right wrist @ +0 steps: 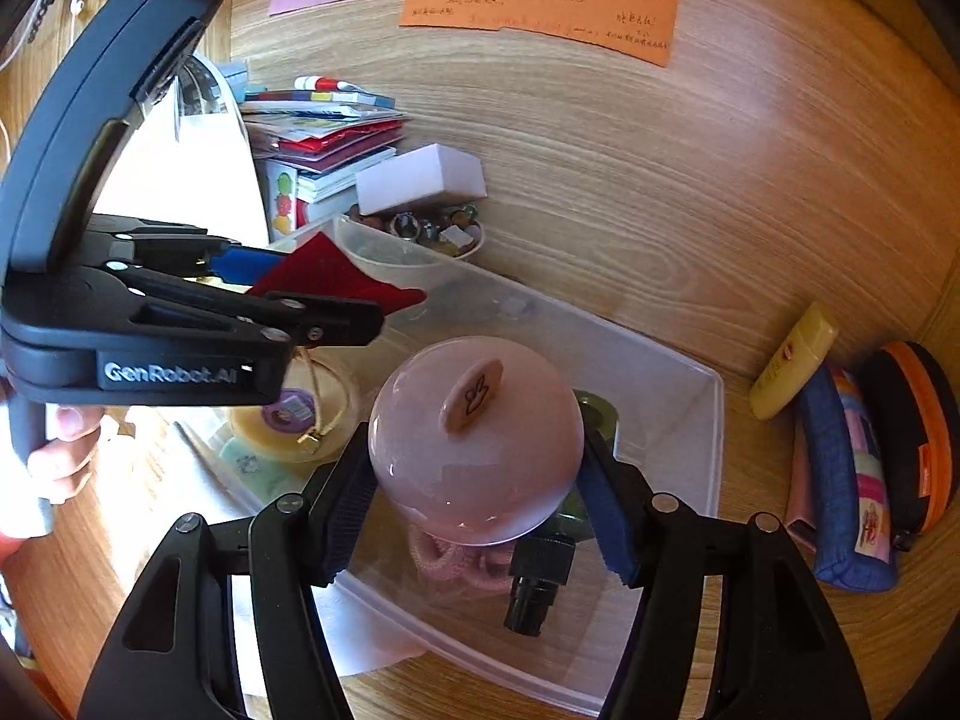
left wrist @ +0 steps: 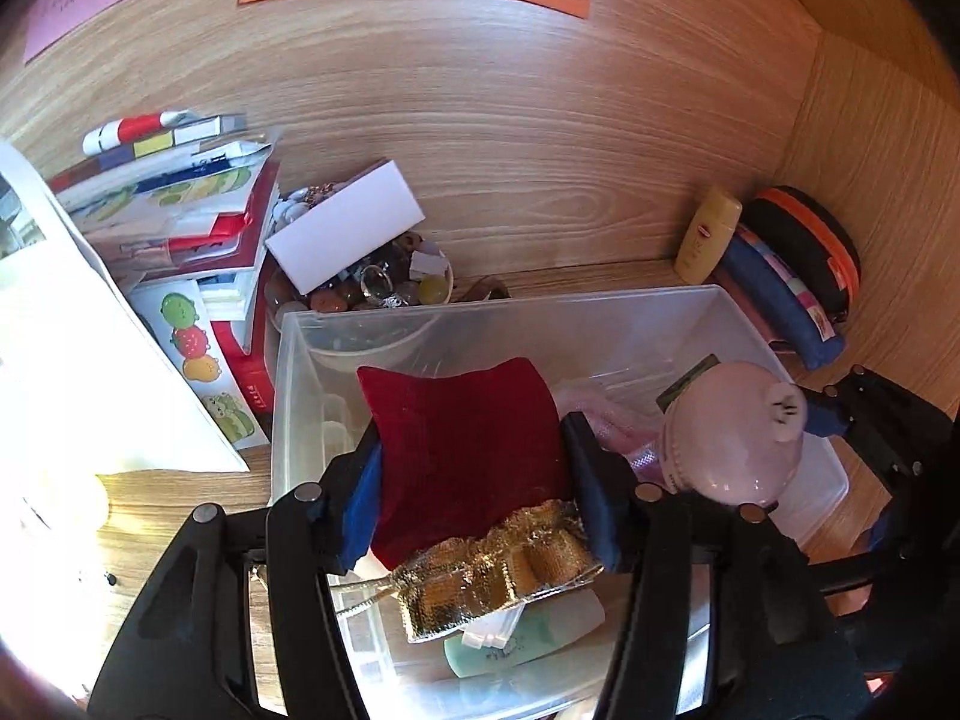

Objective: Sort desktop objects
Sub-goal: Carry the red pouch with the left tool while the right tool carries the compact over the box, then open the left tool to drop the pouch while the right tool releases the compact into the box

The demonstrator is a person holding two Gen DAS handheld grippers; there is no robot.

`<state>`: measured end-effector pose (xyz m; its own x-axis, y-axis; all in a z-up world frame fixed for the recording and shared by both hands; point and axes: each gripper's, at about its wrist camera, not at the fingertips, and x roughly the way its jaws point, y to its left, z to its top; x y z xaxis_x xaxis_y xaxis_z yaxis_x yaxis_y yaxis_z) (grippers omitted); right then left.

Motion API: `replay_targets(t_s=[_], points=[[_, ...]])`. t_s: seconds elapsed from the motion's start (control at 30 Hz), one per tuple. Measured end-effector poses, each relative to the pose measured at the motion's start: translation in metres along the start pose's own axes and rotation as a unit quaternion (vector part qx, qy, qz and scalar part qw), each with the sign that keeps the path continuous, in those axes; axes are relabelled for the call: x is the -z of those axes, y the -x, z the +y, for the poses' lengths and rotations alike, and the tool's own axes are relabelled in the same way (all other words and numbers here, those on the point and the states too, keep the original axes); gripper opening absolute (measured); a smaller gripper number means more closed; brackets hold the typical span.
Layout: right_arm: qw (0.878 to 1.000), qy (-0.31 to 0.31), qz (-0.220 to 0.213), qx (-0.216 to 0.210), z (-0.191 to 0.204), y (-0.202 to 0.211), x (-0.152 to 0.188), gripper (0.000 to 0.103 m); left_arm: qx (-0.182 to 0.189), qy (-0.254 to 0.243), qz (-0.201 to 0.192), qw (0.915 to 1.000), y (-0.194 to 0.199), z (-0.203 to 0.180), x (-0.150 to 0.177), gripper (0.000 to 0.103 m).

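2 grippers work: left gripper (left wrist: 474, 498) loosely spans soft red pouch (left wrist: 468, 450), centre frame; right gripper (right wrist: 474, 510) squeezes smooth, slippery pink ball (right wrist: 474, 456).

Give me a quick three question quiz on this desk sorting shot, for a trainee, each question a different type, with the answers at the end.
1. True or false: the left gripper has the red pouch with a gold mesh top between its fingers, above the clear plastic bin.
2. Multiple choice: what is between the fingers of the right gripper? A) a yellow bottle B) a pink round case C) a white box
3. Fill in: the white box rests on top of a bowl of ____.

Key
1. True.
2. B, the pink round case.
3. Beads: the bowl sits behind the bin, next to the stack of books.
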<state>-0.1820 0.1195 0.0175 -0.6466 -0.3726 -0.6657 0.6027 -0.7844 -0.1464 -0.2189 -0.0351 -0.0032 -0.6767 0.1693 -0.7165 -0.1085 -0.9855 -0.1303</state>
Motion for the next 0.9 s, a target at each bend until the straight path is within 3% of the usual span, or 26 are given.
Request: replay_targets(t_s=[0.2,0.4,0.9], points=[[1.0,-0.01,0.012,-0.003,-0.005,-0.008,-0.002,0.064,-0.002,-0.003,-0.003,1.0,0.001,-0.001,0.002,0.069],[1.0,-0.011,0.012,0.008,-0.006,-0.006,-0.001,0.074,-0.001,-0.003,-0.009,1.0,0.006,-0.003,0.002,0.069],[0.999,-0.001,-0.009,0.045,0.0,0.034,-0.004,0.081,-0.032,-0.035,-0.055,0.9974,0.039,-0.018,0.001,0.075]])
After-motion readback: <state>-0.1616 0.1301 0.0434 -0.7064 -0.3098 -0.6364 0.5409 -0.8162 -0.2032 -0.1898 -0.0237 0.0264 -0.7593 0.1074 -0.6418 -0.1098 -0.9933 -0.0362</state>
